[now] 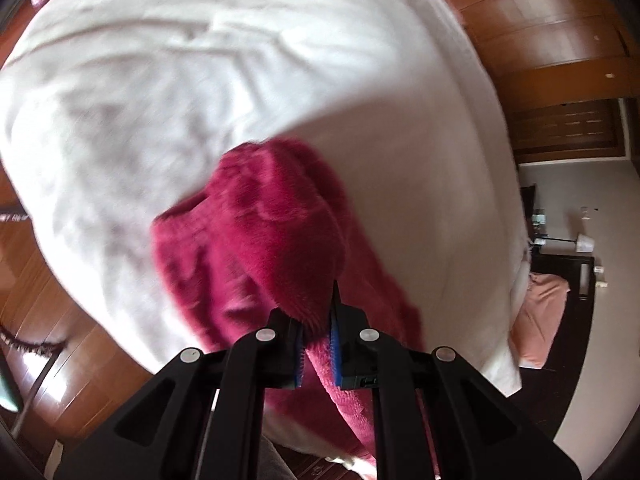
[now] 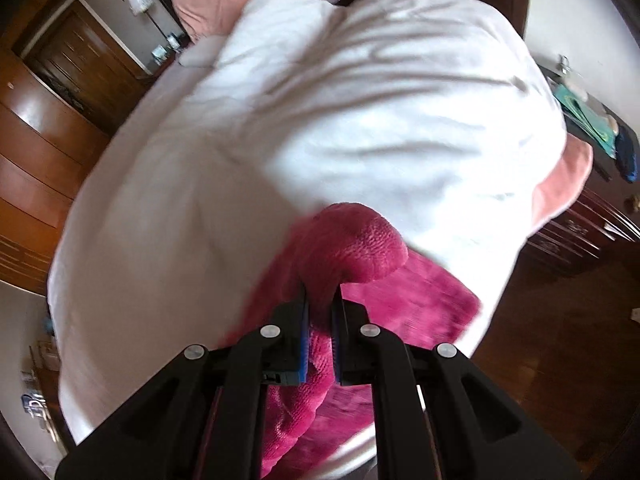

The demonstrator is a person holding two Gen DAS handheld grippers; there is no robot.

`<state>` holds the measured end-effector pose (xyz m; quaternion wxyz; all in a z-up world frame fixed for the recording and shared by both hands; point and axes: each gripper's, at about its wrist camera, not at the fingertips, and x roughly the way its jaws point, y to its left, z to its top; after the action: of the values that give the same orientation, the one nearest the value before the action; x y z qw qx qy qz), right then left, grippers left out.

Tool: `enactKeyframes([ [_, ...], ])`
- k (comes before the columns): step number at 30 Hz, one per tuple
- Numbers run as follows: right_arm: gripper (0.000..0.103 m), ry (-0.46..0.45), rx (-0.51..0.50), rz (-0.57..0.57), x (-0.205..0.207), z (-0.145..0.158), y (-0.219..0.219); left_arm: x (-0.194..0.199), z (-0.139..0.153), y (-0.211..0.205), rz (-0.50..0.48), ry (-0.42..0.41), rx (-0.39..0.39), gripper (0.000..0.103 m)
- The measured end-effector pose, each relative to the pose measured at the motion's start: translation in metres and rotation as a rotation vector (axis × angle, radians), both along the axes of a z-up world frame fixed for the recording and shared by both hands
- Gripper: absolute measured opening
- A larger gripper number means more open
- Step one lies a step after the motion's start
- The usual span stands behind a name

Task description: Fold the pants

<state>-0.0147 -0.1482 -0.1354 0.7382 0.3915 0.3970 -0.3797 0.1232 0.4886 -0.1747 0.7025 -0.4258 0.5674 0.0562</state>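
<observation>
Both tools clamped on fleece: left tool [image 1: 318, 330] and right tool [image 2: 320, 322] each pinch a bunched edge of the magenta fleece pants [image 1: 256, 236], lifted over the white bed [image 1: 168, 80], likely to carry a fold across.

Smeared by motion blur: the pants [image 1: 256, 240] and the bed [image 1: 200, 80] beneath them. Cut off at the lower frame edge: the pants' hanging end. Hidden between the left claw [image 1: 318, 344] pads: the pinched fabric. Too small to identify: clutter beside the bed.
</observation>
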Motion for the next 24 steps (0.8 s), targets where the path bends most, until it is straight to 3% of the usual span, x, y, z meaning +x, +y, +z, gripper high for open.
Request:
enactKeyframes([
  [4, 0.008, 0.059, 0.026, -0.004, -0.029, -0.031, 0.001, -0.035, -0.03, 0.002, 0.006, 0.051, 0.045, 0.009],
  [9, 0.008, 0.152, 0.018, 0.063, -0.047, -0.081, 0.008, -0.052, -0.073, -0.003, -0.021, 0.118, 0.136, 0.009],
  [14, 0.009, 0.149, 0.041, 0.091, -0.049, -0.114, -0.001, -0.056, -0.085, -0.013, -0.029, 0.134, 0.216, 0.01],
  [21, 0.021, 0.082, 0.076, 0.136, -0.055, -0.108, -0.01, -0.069, -0.091, -0.029, -0.081, 0.151, 0.299, 0.011],
  [24, 0.022, 0.05, 0.1, 0.147, -0.059, -0.108, -0.016, -0.077, -0.097, -0.031, -0.072, 0.178, 0.31, 0.016],
])
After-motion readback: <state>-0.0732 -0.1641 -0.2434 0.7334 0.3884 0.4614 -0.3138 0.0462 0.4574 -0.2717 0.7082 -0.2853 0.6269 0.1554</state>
